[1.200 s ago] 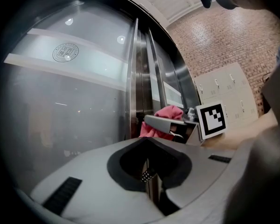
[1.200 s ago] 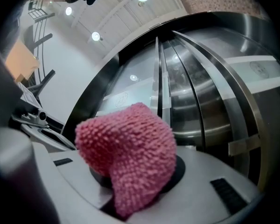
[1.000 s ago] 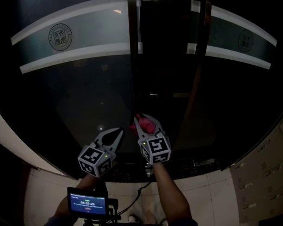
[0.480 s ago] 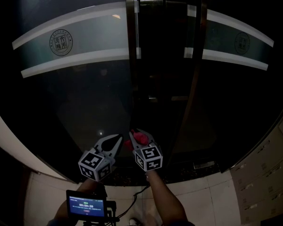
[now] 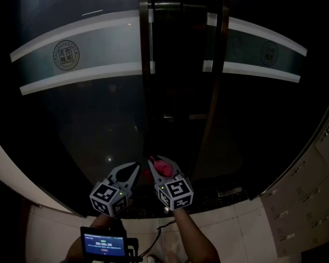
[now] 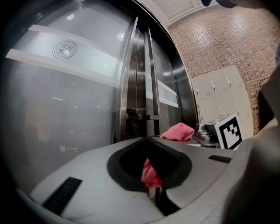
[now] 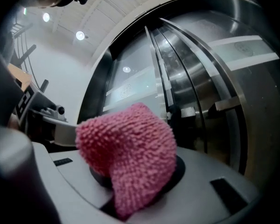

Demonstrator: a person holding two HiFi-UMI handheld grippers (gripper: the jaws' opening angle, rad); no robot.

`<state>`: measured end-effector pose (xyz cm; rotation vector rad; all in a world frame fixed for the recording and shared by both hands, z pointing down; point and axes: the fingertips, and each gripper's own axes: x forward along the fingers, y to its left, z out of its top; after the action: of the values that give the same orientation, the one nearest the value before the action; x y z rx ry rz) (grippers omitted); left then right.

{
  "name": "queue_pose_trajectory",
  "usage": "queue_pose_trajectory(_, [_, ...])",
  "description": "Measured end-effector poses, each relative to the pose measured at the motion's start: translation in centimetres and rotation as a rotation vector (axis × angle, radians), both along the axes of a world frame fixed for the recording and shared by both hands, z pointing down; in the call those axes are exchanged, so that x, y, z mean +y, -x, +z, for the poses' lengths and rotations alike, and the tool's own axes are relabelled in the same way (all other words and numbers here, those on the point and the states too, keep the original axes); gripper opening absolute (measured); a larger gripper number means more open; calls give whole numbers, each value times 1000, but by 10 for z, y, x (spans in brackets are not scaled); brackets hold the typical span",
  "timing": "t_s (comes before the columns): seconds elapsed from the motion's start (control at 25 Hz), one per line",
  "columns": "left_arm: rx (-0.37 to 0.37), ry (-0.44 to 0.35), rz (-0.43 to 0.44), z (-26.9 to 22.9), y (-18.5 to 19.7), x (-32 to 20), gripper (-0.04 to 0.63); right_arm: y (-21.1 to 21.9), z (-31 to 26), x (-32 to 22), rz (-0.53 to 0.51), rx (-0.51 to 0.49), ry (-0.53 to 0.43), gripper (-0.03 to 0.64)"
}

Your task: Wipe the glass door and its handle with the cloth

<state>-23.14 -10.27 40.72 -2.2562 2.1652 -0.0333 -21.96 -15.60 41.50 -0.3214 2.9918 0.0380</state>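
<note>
Right gripper point(image 5: 160, 164) pinches the cloth point(image 5: 164, 167) at the handle's point(image 5: 144, 103) near end, left gripper point(image 5: 134, 167) closed on a fold of it: press your wad flat on the glass door point(image 5: 93, 130), then stroke along the handle.

Grey left tool point(image 5: 130, 169), grey right tool point(image 5: 161, 163) — black-and-white marker cubes point(image 5: 108, 195)

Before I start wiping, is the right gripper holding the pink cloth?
Yes, the right gripper is shut on the pink cloth, which bulges up from between its jaws.
</note>
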Motion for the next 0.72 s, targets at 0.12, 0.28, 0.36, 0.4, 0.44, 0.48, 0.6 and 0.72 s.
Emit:
queue_pose_trajectory(0.12, [4,-4,-2,-2,-11,5,9,-31,-21,11,-5,-29,-33,78])
queue_pose_trajectory(0.28, [-11,21,-1,5,-47,16,9,-77,-41,30,-17,-67,-45,78])
queue_pose_trajectory(0.36, [-7,25,-15,6,-67,20,9,-100,-50,39,-37,-79,-62,78])
queue_pose_trajectory(0.4, [-5,26,-23,5,-79,22,9,-112,-52,43,-47,-77,-73,78])
queue_pose_trajectory(0.44, [-5,29,-32,5,-93,24,9,-125,-53,47,-57,-74,-85,78])
queue_pose_trajectory(0.48, [-7,34,-39,6,-106,26,9,-138,-53,52,-68,-73,-97,77])
queue_pose_trajectory(0.6, [-7,42,-64,14,-142,31,9,-177,-54,66,-109,-79,-110,77])
queue_pose_trajectory(0.72, [-7,37,-87,14,-176,35,9,-208,-55,77,-144,-70,-88,77])
